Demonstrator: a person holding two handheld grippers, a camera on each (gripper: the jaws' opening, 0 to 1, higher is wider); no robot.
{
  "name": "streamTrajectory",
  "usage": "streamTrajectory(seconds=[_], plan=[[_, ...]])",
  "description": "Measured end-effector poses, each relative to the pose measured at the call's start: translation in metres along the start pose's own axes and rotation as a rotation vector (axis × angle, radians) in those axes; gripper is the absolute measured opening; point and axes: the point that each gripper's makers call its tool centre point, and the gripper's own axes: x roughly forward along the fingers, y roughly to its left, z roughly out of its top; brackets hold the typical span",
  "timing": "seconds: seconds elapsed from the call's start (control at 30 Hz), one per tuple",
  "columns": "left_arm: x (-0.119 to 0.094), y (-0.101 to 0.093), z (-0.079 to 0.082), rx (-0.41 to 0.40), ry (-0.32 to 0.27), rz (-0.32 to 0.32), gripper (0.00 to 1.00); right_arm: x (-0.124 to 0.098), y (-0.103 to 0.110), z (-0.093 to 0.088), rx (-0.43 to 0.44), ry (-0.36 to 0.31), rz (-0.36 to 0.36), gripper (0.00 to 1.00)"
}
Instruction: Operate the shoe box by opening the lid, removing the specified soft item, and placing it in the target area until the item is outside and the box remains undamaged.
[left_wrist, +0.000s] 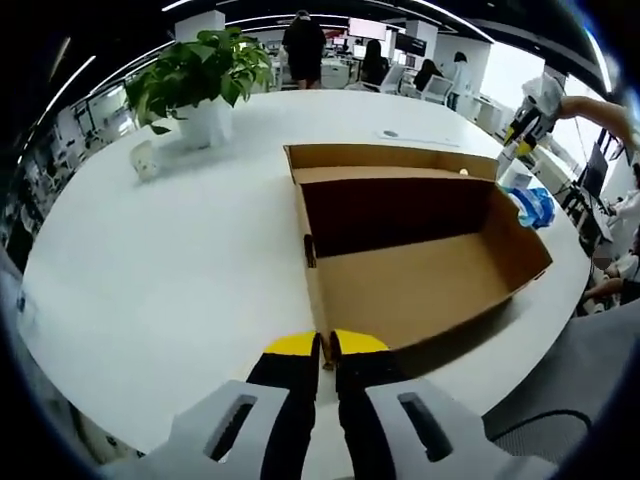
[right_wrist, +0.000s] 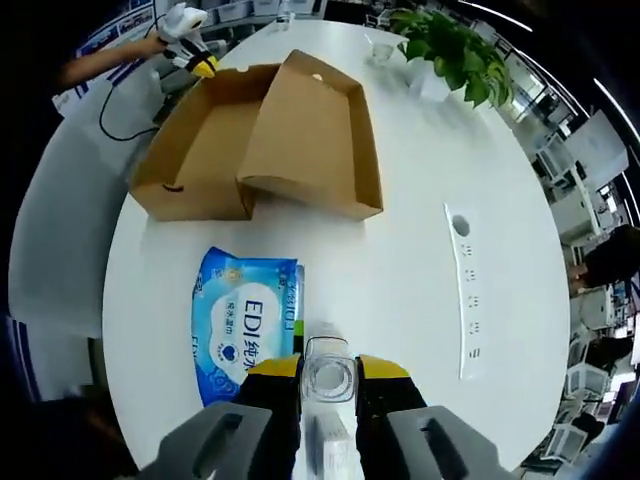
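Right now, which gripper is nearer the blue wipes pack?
Right. The right gripper, holding a clear container, sits just beside the wipes pack; the left gripper grips the shoe box at its far side.

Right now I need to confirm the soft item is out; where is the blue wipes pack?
In the right gripper view the blue wipes pack lies flat on the white table, outside the open shoe box, left of the right tool.

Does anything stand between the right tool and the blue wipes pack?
Nothing visible between them. The blue wipes pack lies on the table right beside the right tool, outside the shoe box. A clear container sits between that tool's jaws, though.
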Motion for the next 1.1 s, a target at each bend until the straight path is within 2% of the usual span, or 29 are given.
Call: streamTrajectory(seconds=[0.43,0.7,1.1], plan=[[0.001,0.0,0.0,-0.01,-0.001,-0.001,0.03,0.016,0.003,-0.013,-0.041,0.079,0.041,0.16],[0.002,0.001,0.0,-0.018,-0.001,-0.001,0.03,0.017,-0.004,-0.01,-0.038,0.066,0.03,0.16],[0.001,0.001,-0.001,-0.026,-0.002,-0.003,0.03,0.018,-0.001,-0.008,-0.061,0.063,0.03,0.19]])
